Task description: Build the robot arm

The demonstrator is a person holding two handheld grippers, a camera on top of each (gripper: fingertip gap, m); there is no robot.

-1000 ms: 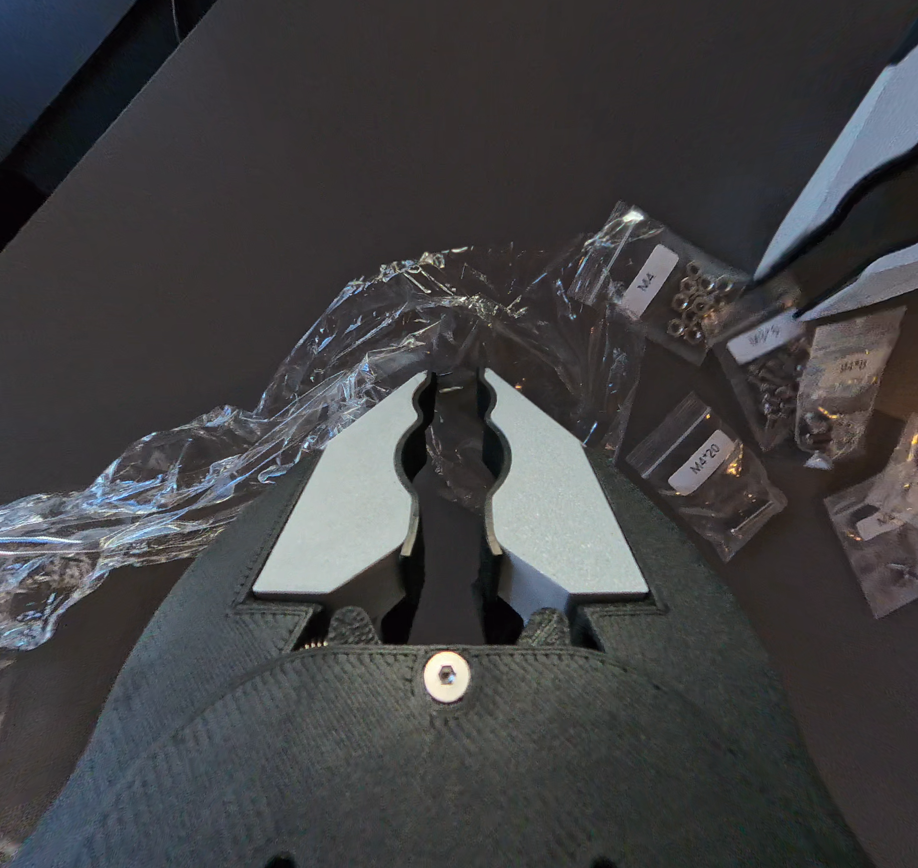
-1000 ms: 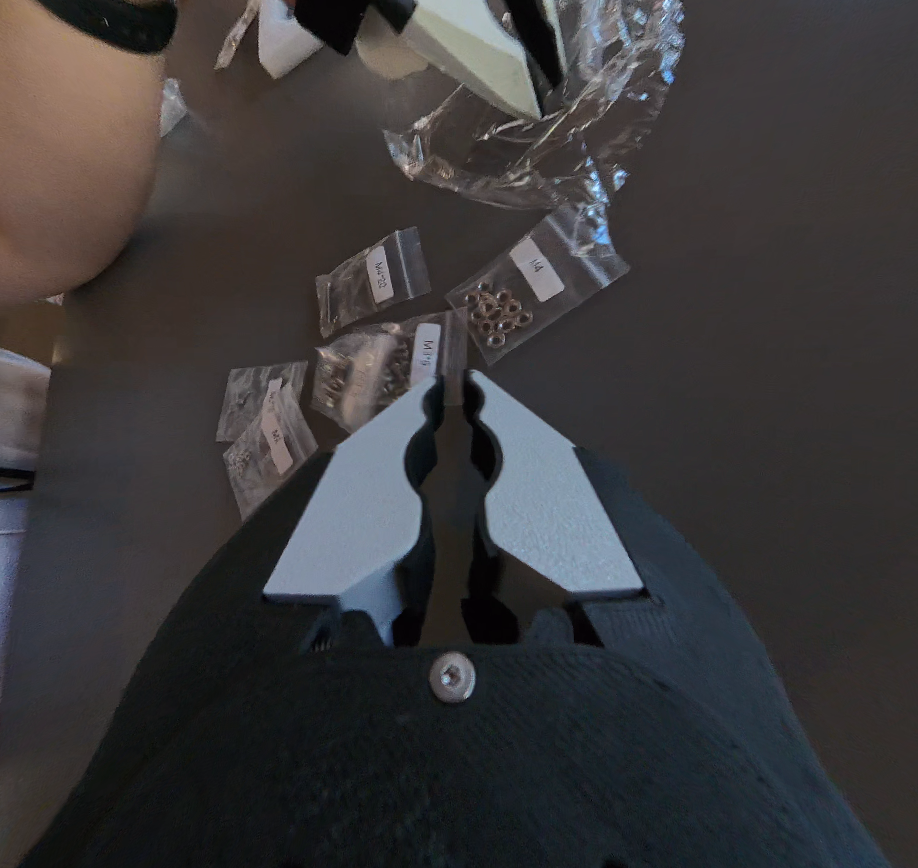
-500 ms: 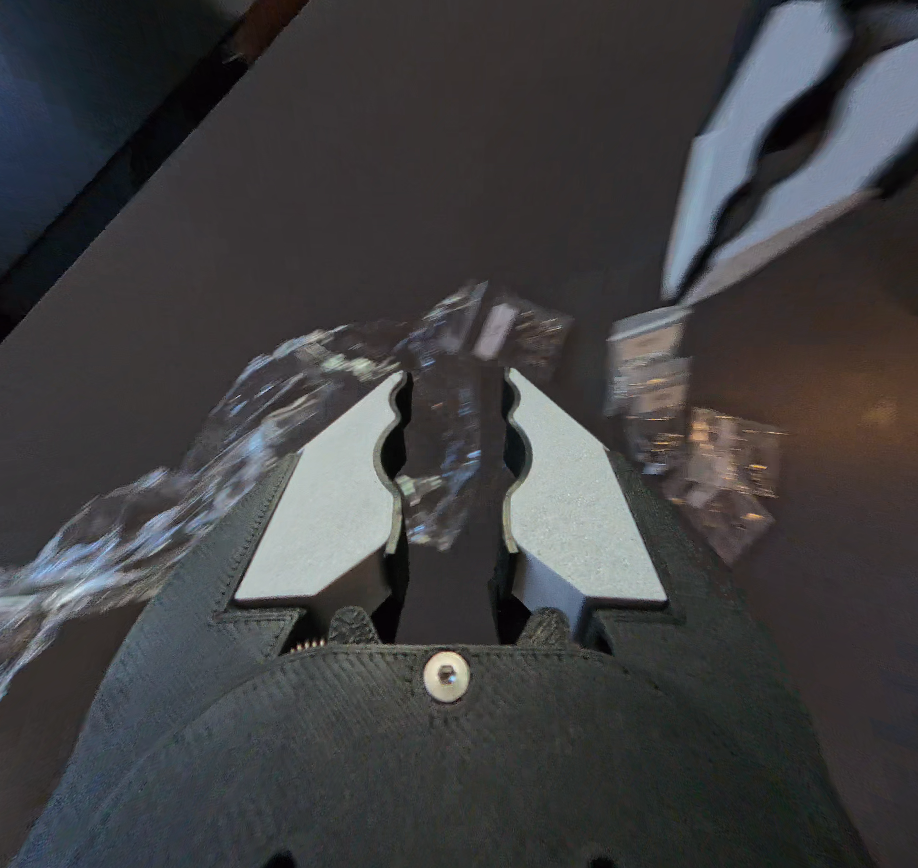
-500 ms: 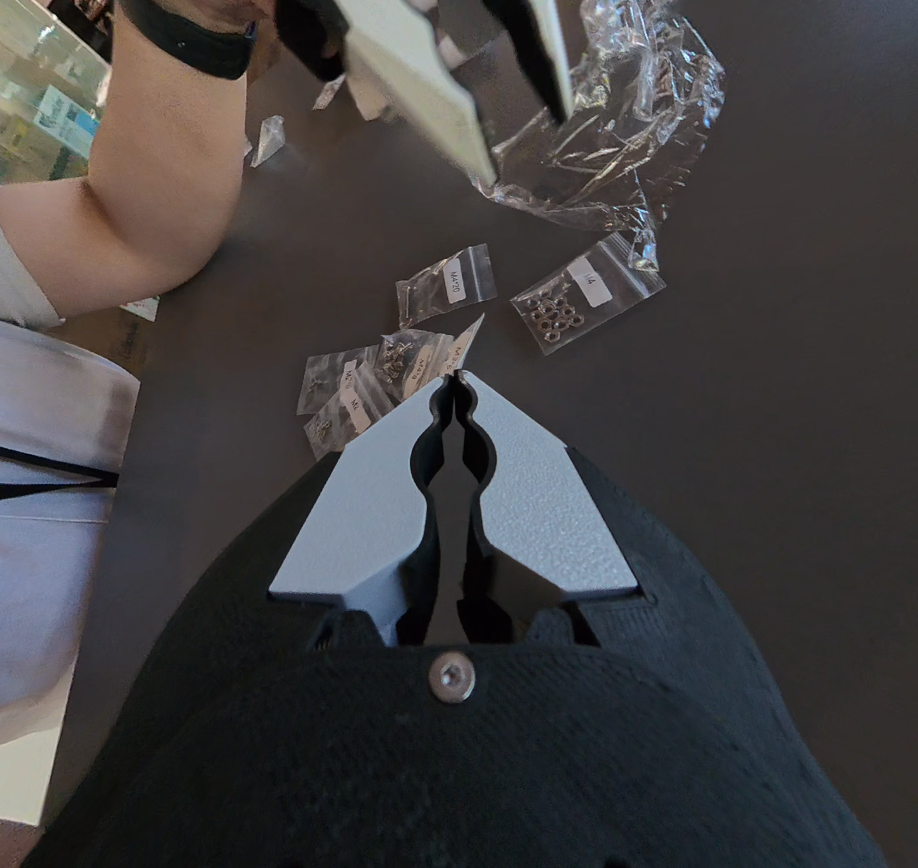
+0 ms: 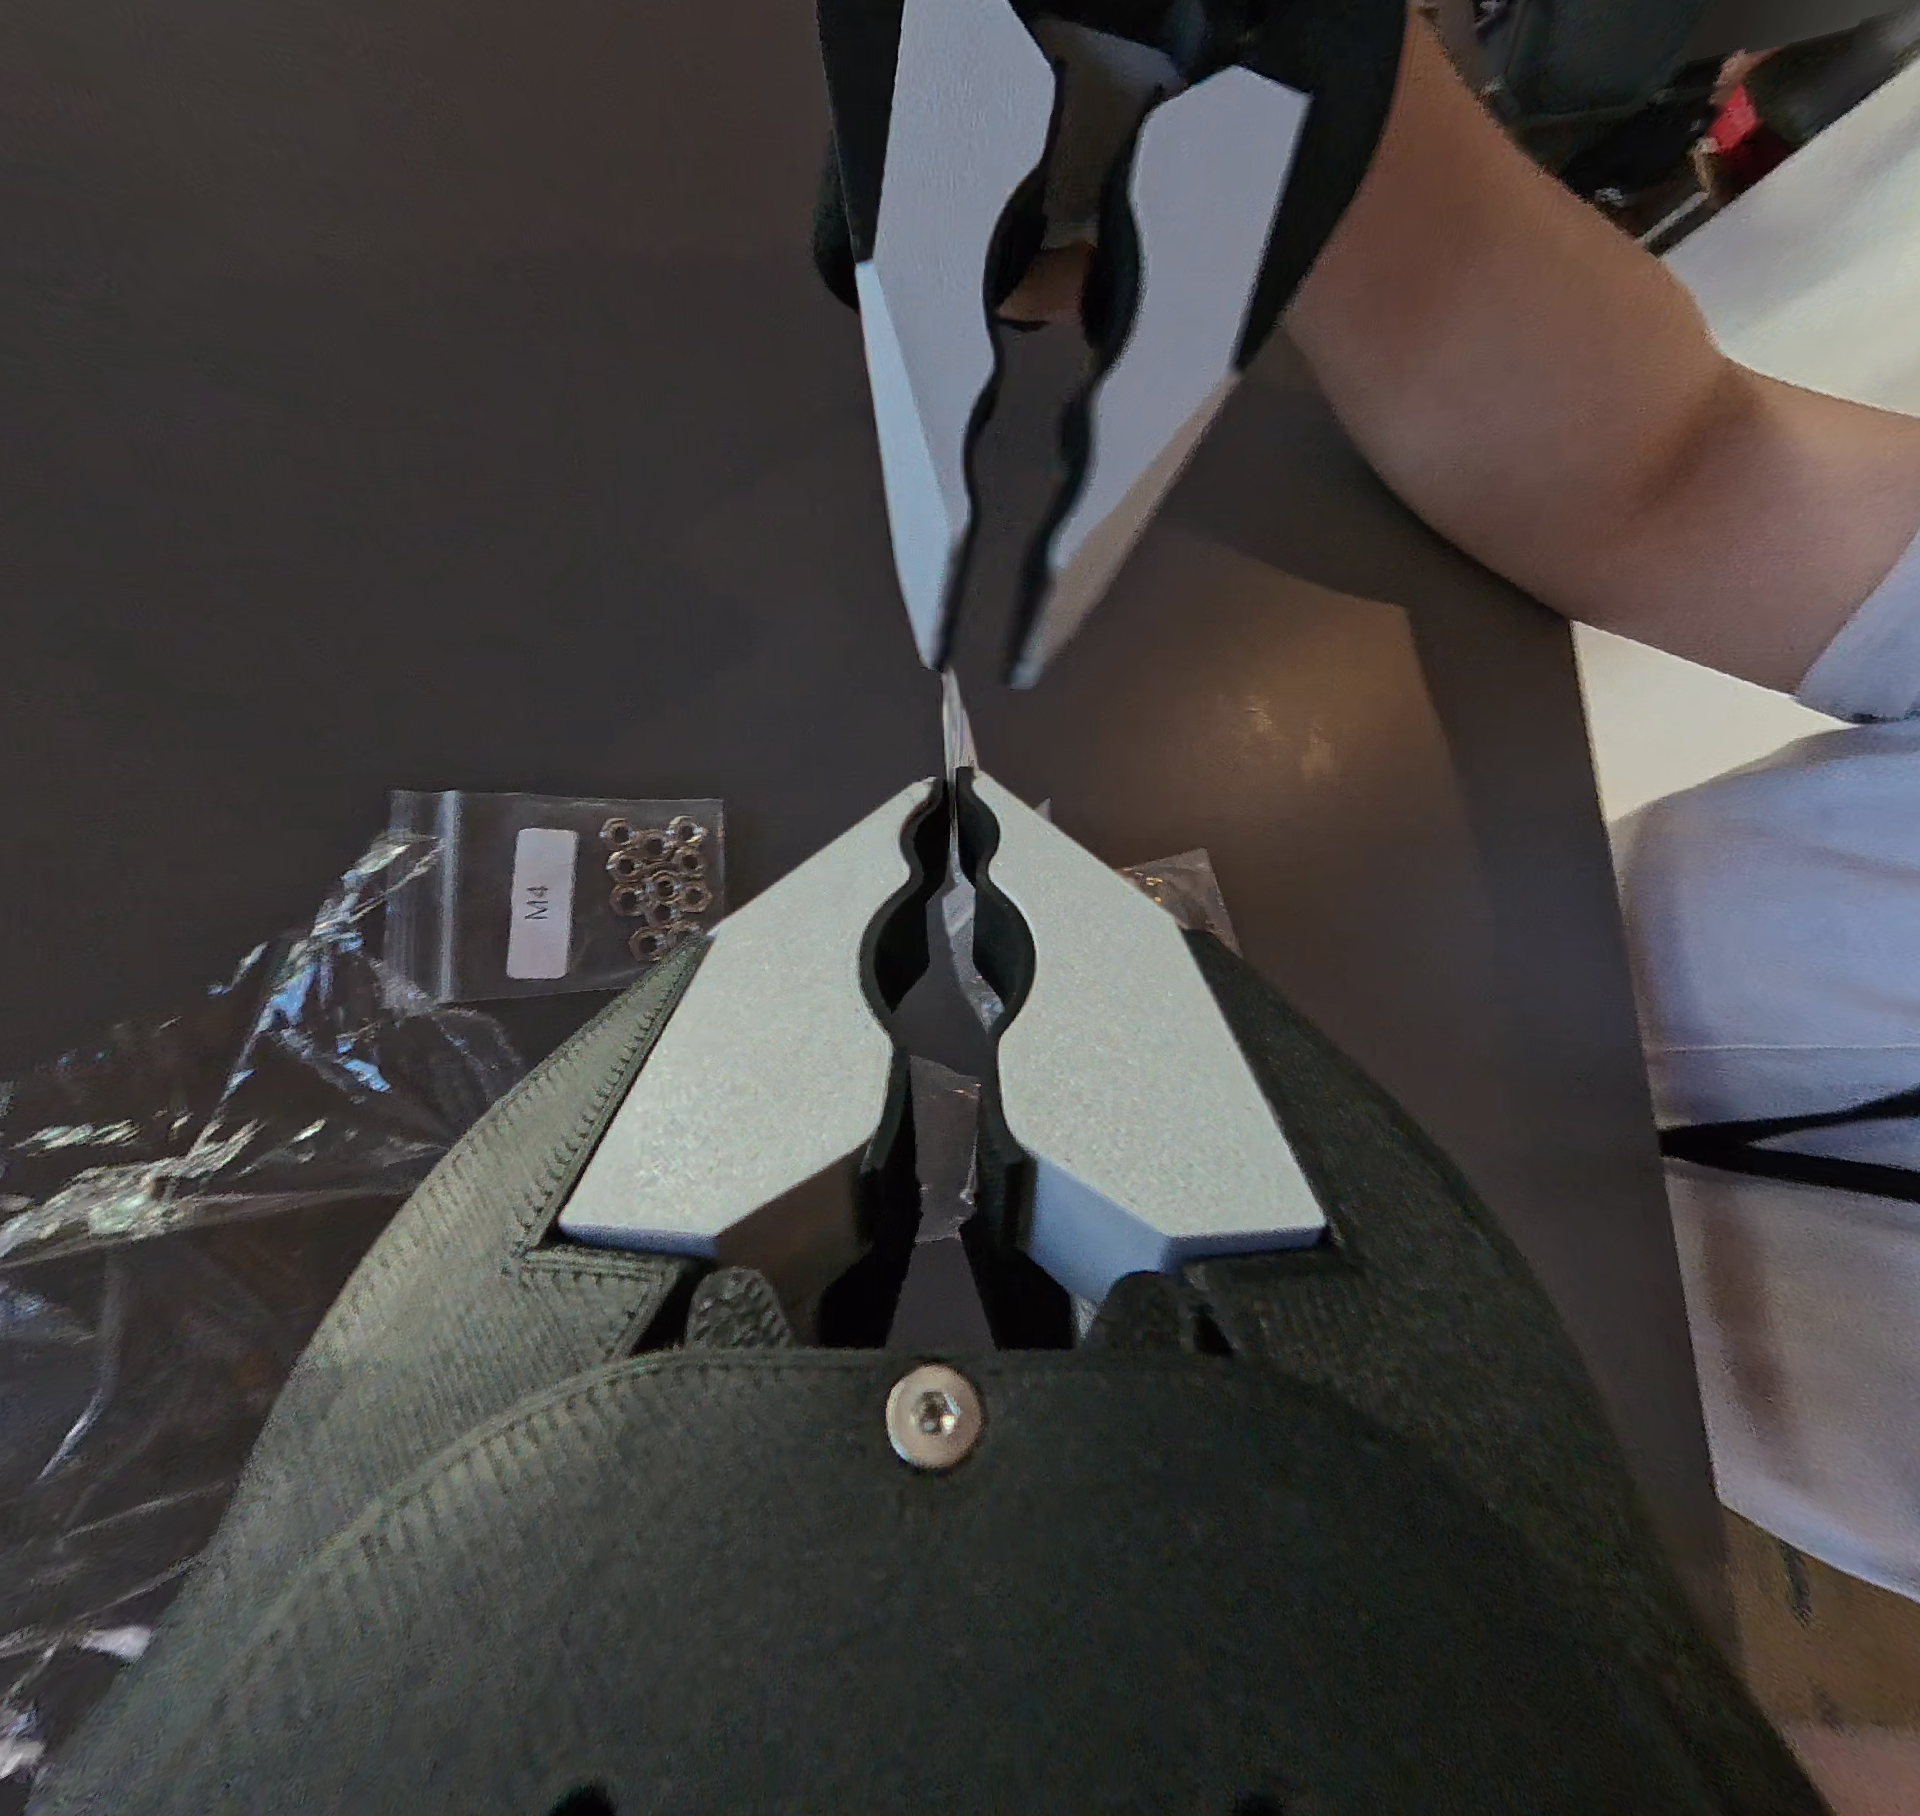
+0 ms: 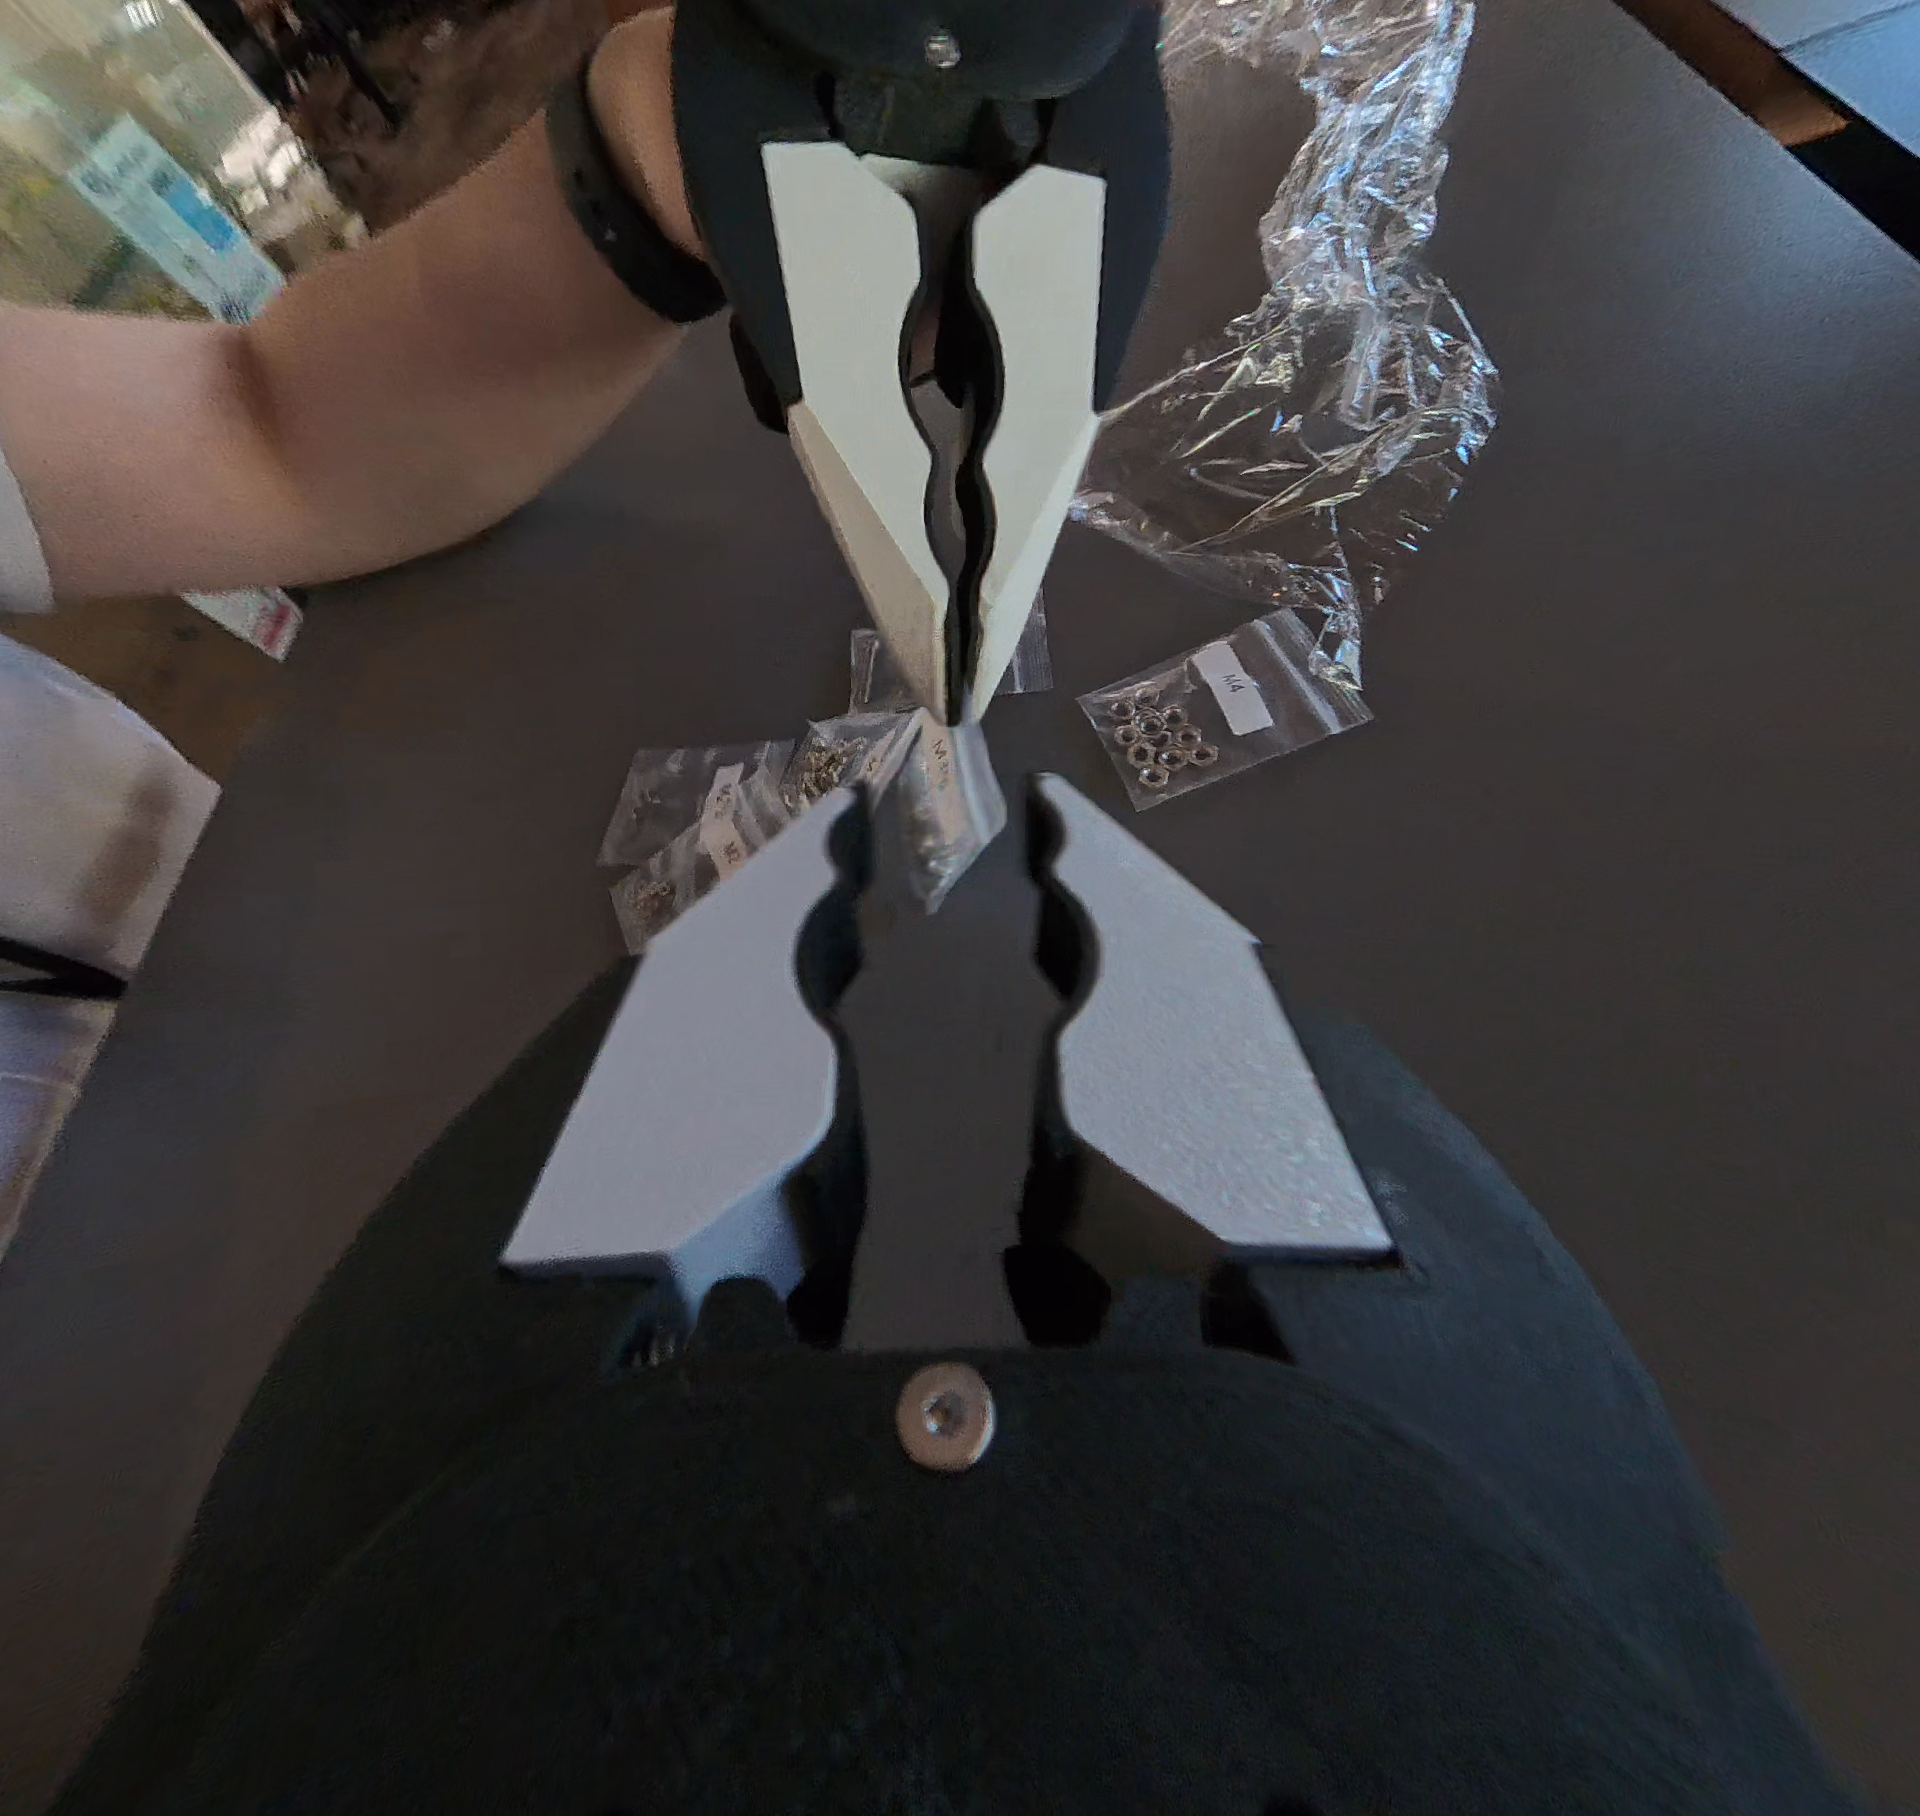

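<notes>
My left gripper (image 5: 954,795) is shut on the top edge of a small clear zip bag of screws (image 6: 940,821), held above the dark table (image 5: 416,416). In the left wrist view the bag shows only edge-on (image 5: 954,727). My right gripper (image 6: 948,795) is open, its fingertips either side of the hanging bag and not pressing it. The two grippers point at each other, tip to tip. The left gripper (image 6: 958,712) also shows in the right wrist view, and the right gripper (image 5: 982,670) in the left wrist view.
A zip bag of nuts (image 6: 1216,717) lies on the table, also in the left wrist view (image 5: 582,893). Several small bags (image 6: 707,821) lie beneath the grippers. Crumpled clear film (image 6: 1320,364) lies beyond. A person's forearm (image 5: 1558,416) rests at the table edge. My two grippers' fingertips are within a few centimetres of each other.
The left gripper let go of the clear film, swung over to face the right gripper and shut on the lifted bag. The right gripper, shut on that bag before, has opened.
</notes>
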